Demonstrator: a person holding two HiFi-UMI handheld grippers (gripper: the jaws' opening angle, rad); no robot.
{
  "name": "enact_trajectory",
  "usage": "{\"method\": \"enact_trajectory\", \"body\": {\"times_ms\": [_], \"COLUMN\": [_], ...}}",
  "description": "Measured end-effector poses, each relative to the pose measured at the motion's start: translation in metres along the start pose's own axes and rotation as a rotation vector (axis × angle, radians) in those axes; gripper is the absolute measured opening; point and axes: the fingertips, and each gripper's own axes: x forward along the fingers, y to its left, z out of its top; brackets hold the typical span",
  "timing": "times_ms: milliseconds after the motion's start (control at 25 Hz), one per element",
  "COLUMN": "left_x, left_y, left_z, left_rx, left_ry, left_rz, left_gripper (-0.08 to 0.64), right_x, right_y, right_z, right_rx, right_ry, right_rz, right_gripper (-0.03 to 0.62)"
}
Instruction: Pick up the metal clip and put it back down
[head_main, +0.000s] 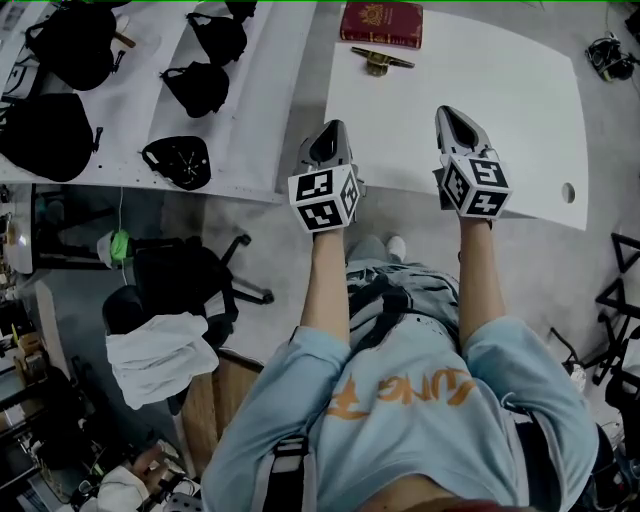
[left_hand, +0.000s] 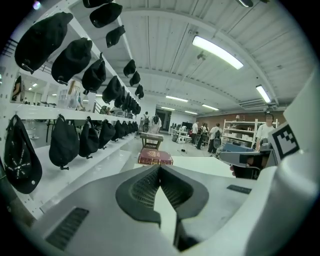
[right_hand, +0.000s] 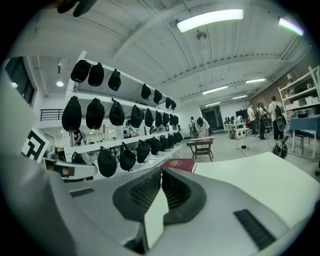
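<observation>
Metal clip (head_main: 380, 60) lay at the table's (head_main: 520, 130) far side by a red book (head_main: 382, 22). Left gripper (head_main: 334, 132) & right gripper (head_main: 452, 115) were clenched on nothing, well short of it. Probably best to spread jaws before reaching, then straddle the clip squarely.

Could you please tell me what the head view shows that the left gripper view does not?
Only the head view shows the metal clip on the white table, ahead of the left hand-held gripper and right hand-held gripper. Only the left gripper view shows that gripper's jaws together, empty, and the ceiling lights. Both show the red book and black caps.
</observation>
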Motion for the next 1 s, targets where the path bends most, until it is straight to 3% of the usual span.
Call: {"method": "enact_trajectory", "body": {"times_ms": [280,560,1000], "left_x": [0.013,0.048,0.098], "left_y": [-0.009,-0.010,0.017], "left_z": [0.003,-0.004,-0.021], "left_rx": [0.028,-0.002,-0.039], "left_ry": [0.008,0.042,0.119], "left_rz": [-0.038,-0.062,-0.051], "left_gripper": [0.021,0.021,0.021], "right_x": [0.006,0.027,0.092], "right_y": [-0.004,-0.021,-0.010], "right_z": [-0.001,-0.003,-0.015], "right_rx": [0.010,-0.003,-0.097], "right_ry": [-0.003,0.033,0.098], "right_rz": [-0.011,-0.020,0.028], "right_gripper": [0.031,0.031,0.031]}}
